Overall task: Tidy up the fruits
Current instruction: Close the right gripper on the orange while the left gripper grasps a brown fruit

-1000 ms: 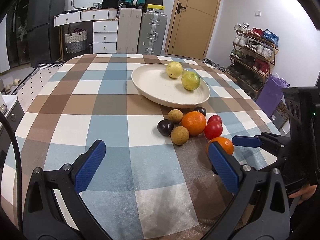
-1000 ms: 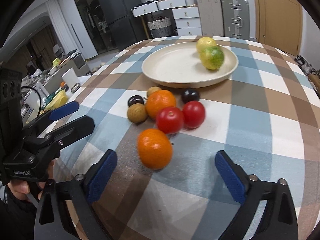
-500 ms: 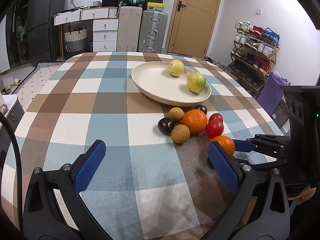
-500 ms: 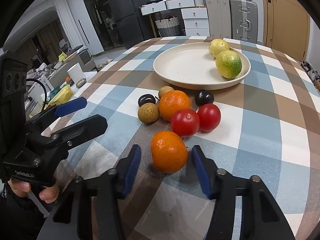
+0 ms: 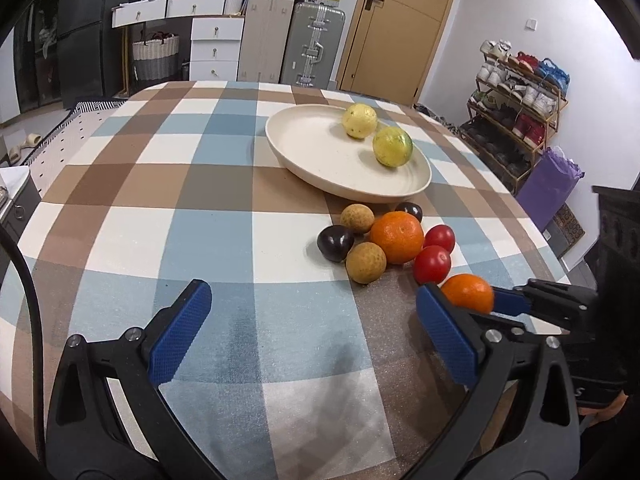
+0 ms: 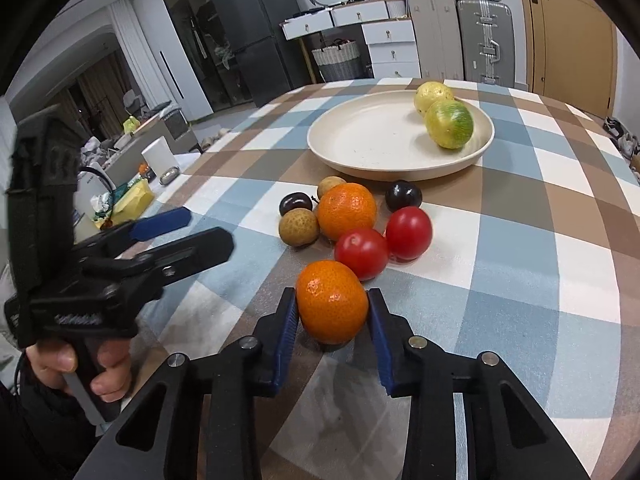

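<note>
The right gripper (image 6: 332, 316) is closing on the near orange (image 6: 332, 307), which sits on the checked cloth (image 6: 520, 240); both blue pads (image 6: 286, 328) lie against its sides, so the fruit is gripped between them. The left gripper (image 5: 316, 332) hangs wide open over bare cloth, nothing between its jaws, well to the left of the right one; a hand (image 6: 80, 364) holds its grip.

Just beyond the right gripper's tips stand two tomatoes (image 6: 362, 254), touching each other, the nearer one just beside the gripped orange. Behind them and slightly left is a second, larger orange (image 6: 347, 211). A brown longan (image 6: 299, 227) rests against its left side, and another (image 6: 330, 185) peeps out behind it. A dark plum (image 6: 295, 203) lies just beyond the near longan, and a second plum (image 6: 403, 195) lies to the right, near the plate's edge.

Farther on, the cream plate (image 6: 372, 136) holds two yellow-green fruits (image 6: 449, 123) touching each other at its right side.
</note>
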Tool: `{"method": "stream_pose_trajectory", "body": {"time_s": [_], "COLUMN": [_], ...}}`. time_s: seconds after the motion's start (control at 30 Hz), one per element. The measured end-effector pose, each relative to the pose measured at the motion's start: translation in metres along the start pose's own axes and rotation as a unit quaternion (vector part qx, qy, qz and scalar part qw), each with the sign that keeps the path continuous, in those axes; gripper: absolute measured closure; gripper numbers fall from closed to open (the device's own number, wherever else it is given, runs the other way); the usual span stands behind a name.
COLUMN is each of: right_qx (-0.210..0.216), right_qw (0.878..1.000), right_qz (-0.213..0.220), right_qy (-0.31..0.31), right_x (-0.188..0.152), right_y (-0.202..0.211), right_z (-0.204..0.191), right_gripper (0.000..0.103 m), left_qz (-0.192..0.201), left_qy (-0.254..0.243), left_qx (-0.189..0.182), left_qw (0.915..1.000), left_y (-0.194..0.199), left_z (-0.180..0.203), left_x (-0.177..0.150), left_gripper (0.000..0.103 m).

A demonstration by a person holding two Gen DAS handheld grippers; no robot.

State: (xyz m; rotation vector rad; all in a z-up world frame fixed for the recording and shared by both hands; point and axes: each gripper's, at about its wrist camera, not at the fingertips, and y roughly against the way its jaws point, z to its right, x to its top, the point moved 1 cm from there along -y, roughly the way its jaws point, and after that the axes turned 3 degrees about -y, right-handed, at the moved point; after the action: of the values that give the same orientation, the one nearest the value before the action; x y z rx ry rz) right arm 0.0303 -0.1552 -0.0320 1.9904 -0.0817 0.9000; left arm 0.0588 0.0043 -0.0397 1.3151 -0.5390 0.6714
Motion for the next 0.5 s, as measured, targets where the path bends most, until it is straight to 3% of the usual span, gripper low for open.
{"method": "stream_pose_trajectory", "body": {"time_s": [0.33,0.5], "right_qx": [-0.013,-0.017], "right_qw": [0.999,0.998], "right_qz": [0.035,0.04], "right_qy": [-0.02,-0.033], "right_x": [0.005,0.006], "right_y": [0.023,0.026], "right_z": [0.022,0.033], "right_gripper": [0.068,0.068], "left_qz": [-0.043,-0.055], "left_qy": [-0.01,-0.008], "left_qx": [0.018,0.019], "left_qw": [0.9989,0.9982], "left_y": [-0.036,-0.049], "left_z": [0.02,0.025], "left_x": [0.012,0.017], "left_gripper": [0.007,0.023]}}
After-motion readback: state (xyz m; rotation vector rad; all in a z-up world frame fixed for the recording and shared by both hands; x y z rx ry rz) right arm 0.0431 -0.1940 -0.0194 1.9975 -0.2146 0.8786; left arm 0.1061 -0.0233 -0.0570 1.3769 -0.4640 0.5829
